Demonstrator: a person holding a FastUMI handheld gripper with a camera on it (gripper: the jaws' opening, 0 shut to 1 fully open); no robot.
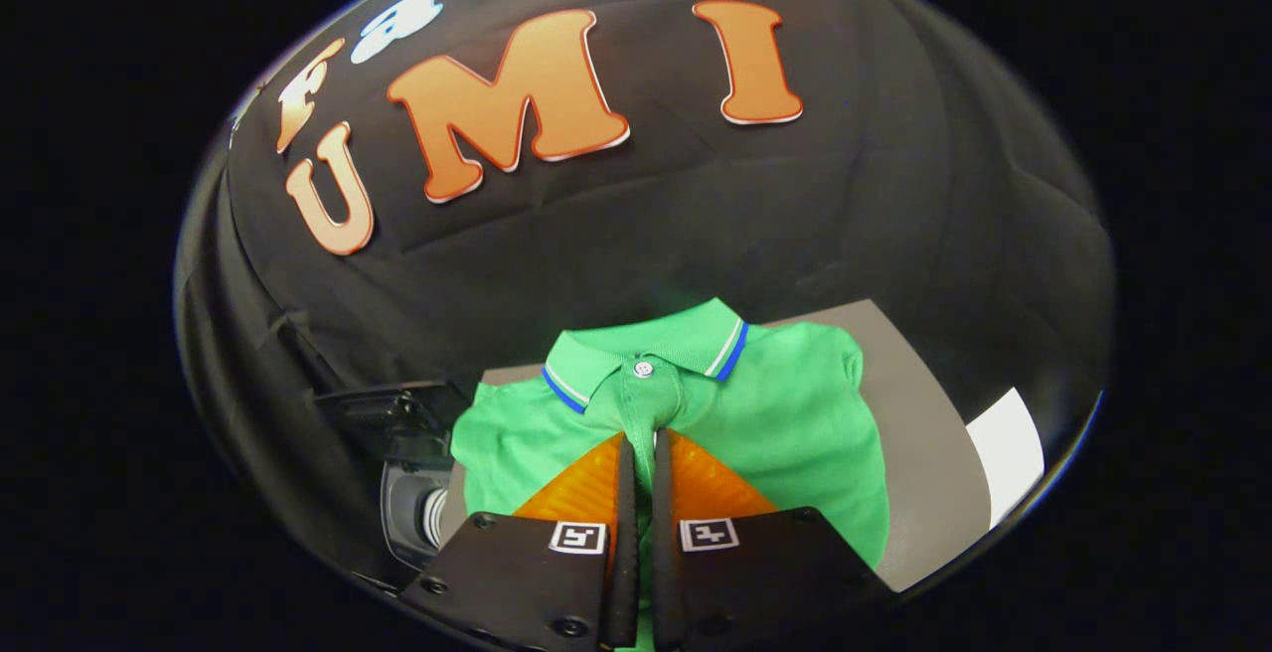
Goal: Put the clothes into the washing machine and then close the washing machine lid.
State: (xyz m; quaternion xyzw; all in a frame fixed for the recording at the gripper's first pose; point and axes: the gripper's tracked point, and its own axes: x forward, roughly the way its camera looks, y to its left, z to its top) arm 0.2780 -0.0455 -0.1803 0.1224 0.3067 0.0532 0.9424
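The gripper (pixel 644 438) hangs over a green polo shirt (pixel 785 413), its two fingers drawn almost together with only a thin sliver between them. A narrow fold of the shirt's button placket rises into that sliver at the fingertips, so both fingers appear to pinch the cloth just below the collar. The shirt lies spread flat on a grey table (pixel 919 433), collar pointing to the table's far edge, a single pale button (pixel 643 369) showing at the neck and blue-and-white trim running along the collar's rim. One sleeve reaches toward the far right corner of the table; the other lies toward the left edge. A white sheet (pixel 1009 453) rests near the table's right edge, well apart from the shirt. Off the left edge of the table, beside the shirt's sleeve, stands the washing machine (pixel 412 493), dark-bodied, its lid (pixel 388 408) raised and its pale drum opening exposed. Black cloth forms the booth wall (pixel 874 205) beyond the table's far edge.
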